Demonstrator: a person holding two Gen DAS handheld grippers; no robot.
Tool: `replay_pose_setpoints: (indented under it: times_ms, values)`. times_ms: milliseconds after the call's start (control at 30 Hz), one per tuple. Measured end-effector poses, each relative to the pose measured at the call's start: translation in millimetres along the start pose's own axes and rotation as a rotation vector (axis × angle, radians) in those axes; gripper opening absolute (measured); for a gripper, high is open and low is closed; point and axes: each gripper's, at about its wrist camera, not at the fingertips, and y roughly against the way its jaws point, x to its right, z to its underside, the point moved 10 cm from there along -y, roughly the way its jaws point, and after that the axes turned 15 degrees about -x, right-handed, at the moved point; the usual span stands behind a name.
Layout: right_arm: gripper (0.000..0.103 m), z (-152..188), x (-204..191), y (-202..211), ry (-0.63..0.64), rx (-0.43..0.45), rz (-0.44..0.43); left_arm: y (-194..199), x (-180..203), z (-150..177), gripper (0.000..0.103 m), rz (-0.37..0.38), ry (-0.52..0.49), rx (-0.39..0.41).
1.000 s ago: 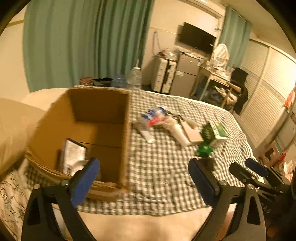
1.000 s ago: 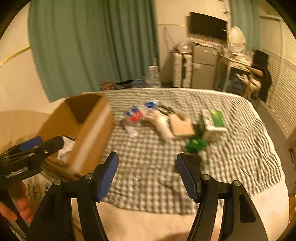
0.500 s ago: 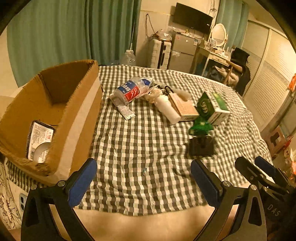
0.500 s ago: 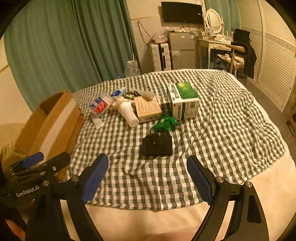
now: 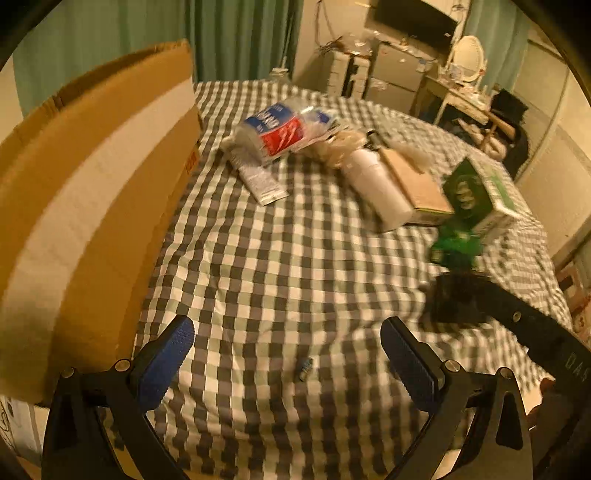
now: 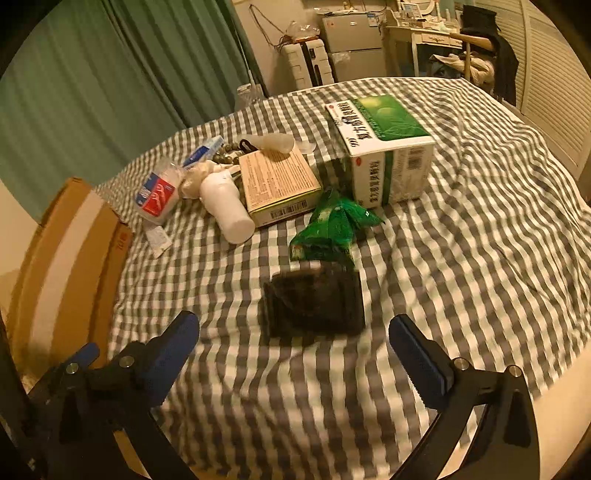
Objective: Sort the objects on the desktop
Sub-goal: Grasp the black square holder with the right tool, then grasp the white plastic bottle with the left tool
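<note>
Loose objects lie on the chequered cloth (image 6: 461, 258): a black wallet-like pouch (image 6: 314, 301), a green packet (image 6: 332, 225), a green-and-white medicine box (image 6: 388, 147), a tan box (image 6: 277, 184), a white bottle (image 6: 225, 206) and a red-and-blue pack (image 6: 157, 195). My right gripper (image 6: 293, 325) hovers just short of the pouch, its jaws opening wide with nothing between them. My left gripper (image 5: 286, 328) is open over bare cloth, beside the cardboard box (image 5: 92, 192). A tiny object (image 5: 306, 367) lies between its fingers on the cloth.
The cardboard box's tall wall fills the left side and hides its inside. The cloth's near edge runs just under both grippers. Green curtains (image 6: 110, 74), a small fridge (image 6: 351, 40) and a cluttered desk (image 6: 432, 33) stand behind. The right gripper's arm (image 5: 535, 332) crosses the left wrist view.
Both grippers have come down and forward toward the cloth. The right gripper's jaws have spread wider. The box's inside has dropped out of the left wrist view.
</note>
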Motion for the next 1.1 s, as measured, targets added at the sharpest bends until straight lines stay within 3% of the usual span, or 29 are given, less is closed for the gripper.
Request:
replay_pose_setpoints:
  times_ms: [200,400,600,667,733,1100]
  values:
    - [0.103,-7.1,4.9,-37.4,0.088,-0.084,0.137,-20.7,-2.6,-8.1,0.103,-0.027,0.004,-0.03]
    - [0.103,-19.5,13.3,-51.0,0.066,-0.078,0.091,-34.0,-0.8,-17.4,0.103,-0.006,0.025,-0.047]
    - [0.103,-15.6,21.2,-67.7,0.086,-0.128,0.137,-37.7,7.0,-42.0,0.103,-0.087,0.008,-0.034]
    - [0.101,-14.2,19.8,-65.8,0.106,-0.117,0.152,-35.6,11.5,-48.2,0.103,-0.047,0.019,-0.03]
    - [0.075,-15.9,19.7,-57.1,0.114,-0.088,0.154,-31.1,16.5,-54.7,0.103,-0.044,0.022,-0.02]
    - [0.075,-24.9,26.0,-6.2,0.098,0.046,0.13,-26.2,64.0,-90.4,0.103,0.141,0.015,0.011]
